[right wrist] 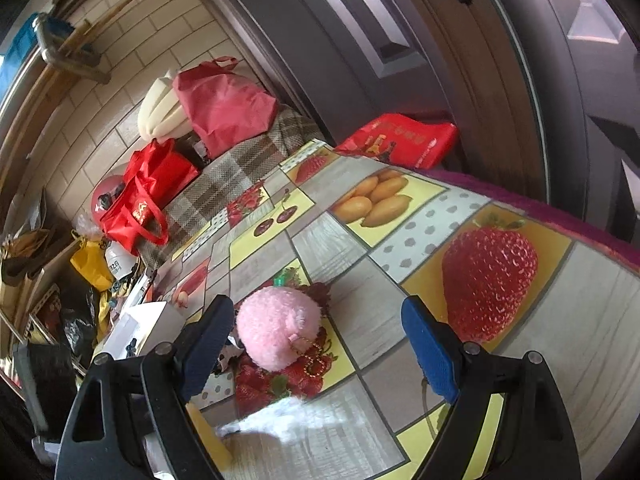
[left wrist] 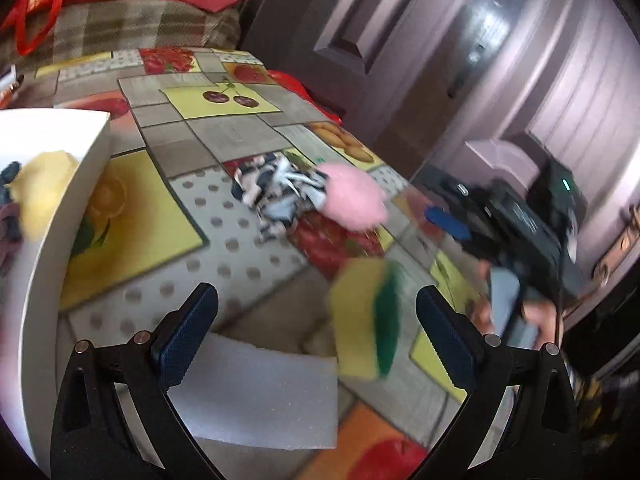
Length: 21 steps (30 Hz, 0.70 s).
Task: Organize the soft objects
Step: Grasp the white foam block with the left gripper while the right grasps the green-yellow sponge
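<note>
A fruit-print tablecloth (left wrist: pixel 224 216) covers the table. On it lie a white foam sheet (left wrist: pixel 260 396), a yellow-and-green sponge (left wrist: pixel 366 320), a pink plush ball (left wrist: pixel 354 198) and a patterned black-and-white cloth (left wrist: pixel 276 188). My left gripper (left wrist: pixel 316 320) is open and empty, just above the foam sheet with the sponge between its fingers' line. A white box (left wrist: pixel 60 208) at the left holds a yellow soft item (left wrist: pixel 44 192). My right gripper (right wrist: pixel 320 340) is open and empty, with the pink plush ball (right wrist: pixel 278 330) near its left finger. The right gripper also shows in the left wrist view (left wrist: pixel 516 236).
Red bags (right wrist: pixel 148 196) and a plaid blanket (right wrist: pixel 236 176) sit beyond the table's far end. A red packet (right wrist: pixel 400 140) lies at the table's far edge by the dark door (right wrist: pixel 400 40). Clutter and a white box (right wrist: pixel 136 328) stand at the left.
</note>
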### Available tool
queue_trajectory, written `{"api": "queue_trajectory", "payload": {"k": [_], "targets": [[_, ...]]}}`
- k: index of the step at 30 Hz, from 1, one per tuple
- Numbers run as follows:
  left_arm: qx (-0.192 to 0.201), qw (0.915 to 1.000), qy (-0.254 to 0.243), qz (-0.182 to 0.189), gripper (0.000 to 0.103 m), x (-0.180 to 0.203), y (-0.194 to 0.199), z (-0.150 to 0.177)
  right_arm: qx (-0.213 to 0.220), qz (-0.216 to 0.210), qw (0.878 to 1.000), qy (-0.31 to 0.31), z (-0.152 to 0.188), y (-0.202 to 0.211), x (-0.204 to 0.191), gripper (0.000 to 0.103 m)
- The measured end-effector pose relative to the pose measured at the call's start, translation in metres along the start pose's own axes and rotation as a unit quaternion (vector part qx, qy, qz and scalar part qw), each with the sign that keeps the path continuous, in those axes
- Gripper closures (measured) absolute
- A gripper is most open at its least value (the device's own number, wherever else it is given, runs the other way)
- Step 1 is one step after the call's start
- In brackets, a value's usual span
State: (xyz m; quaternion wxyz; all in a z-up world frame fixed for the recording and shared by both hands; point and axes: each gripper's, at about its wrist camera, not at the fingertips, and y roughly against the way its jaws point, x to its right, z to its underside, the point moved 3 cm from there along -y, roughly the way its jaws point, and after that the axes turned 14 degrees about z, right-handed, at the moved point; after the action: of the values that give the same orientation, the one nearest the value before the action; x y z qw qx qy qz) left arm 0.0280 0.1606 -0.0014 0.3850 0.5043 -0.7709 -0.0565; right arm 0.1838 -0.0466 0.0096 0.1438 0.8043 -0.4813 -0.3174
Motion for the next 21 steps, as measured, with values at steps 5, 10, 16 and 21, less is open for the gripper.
{"api": "queue_trajectory", "payload": {"k": [5, 10, 16, 21], "targets": [[0.003, 0.9981, -0.021, -0.057, 0.003, 0.009, 0.009, 0.010, 0.000, -0.002, 1.000, 0.001, 0.000, 0.000, 0.000, 0.017], [-0.009, 0.9956, -0.026, -0.089, 0.003, 0.011, 0.002, 0.014, 0.009, -0.007, 1.000, 0.015, 0.000, 0.002, -0.004, 0.017], [-0.044, 0.9860, -0.086, -0.136, 0.003, 0.033, -0.009, 0.023, 0.005, -0.010, 1.000, 0.010, -0.002, 0.001, -0.003, 0.017], [-0.022, 0.9830, -0.089, -0.159, 0.003, 0.035, 0.013, 0.032, 0.003, -0.015, 1.000, 0.012, -0.002, 0.000, -0.004, 0.017]]}}
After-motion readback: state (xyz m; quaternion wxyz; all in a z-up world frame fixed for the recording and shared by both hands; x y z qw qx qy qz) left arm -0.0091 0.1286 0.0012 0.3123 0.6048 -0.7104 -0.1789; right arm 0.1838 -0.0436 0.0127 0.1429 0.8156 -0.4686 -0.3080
